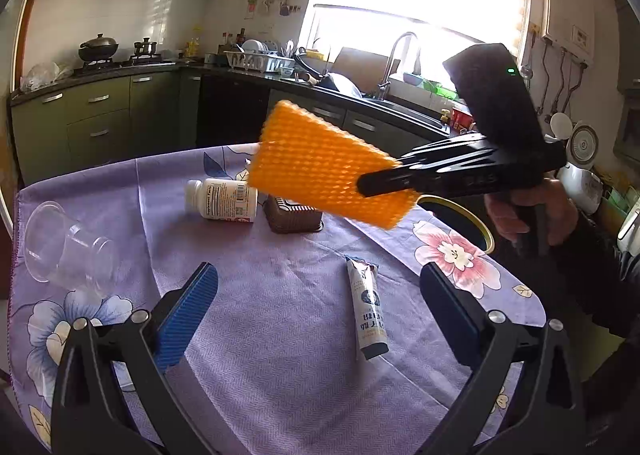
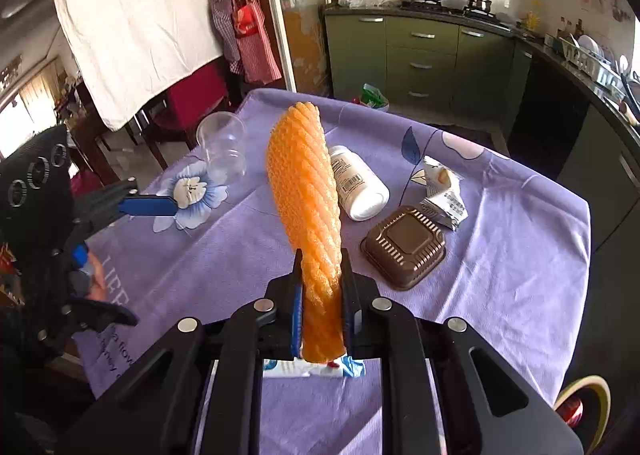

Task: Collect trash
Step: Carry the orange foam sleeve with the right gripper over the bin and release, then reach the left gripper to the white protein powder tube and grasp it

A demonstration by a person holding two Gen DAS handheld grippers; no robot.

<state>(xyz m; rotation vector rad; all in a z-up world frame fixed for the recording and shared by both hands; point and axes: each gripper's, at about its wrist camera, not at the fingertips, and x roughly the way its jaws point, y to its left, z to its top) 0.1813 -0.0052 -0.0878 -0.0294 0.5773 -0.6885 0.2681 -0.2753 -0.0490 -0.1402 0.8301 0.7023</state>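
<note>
- Right hand-held gripper is clamped on the low end of the orange foam net. Most of the net sticks up and forward, unsupported and off the table.
- Risk: the foam is soft and squashy, so a quick swing toward the bin could let it flop or slide out of the pads.
- Risk: the bin sits at the table's right edge and only part of its yellow rim shows. The long net could catch the rim and land outside.
- Net: bright orange mesh sleeve, ridged, flattened where pinched.
- Left hand-held gripper is wide open and empty, low over the cloth.
- Still on the table: tube, brown tray, white bottle, crumpled wrapper, clear cup.
</note>
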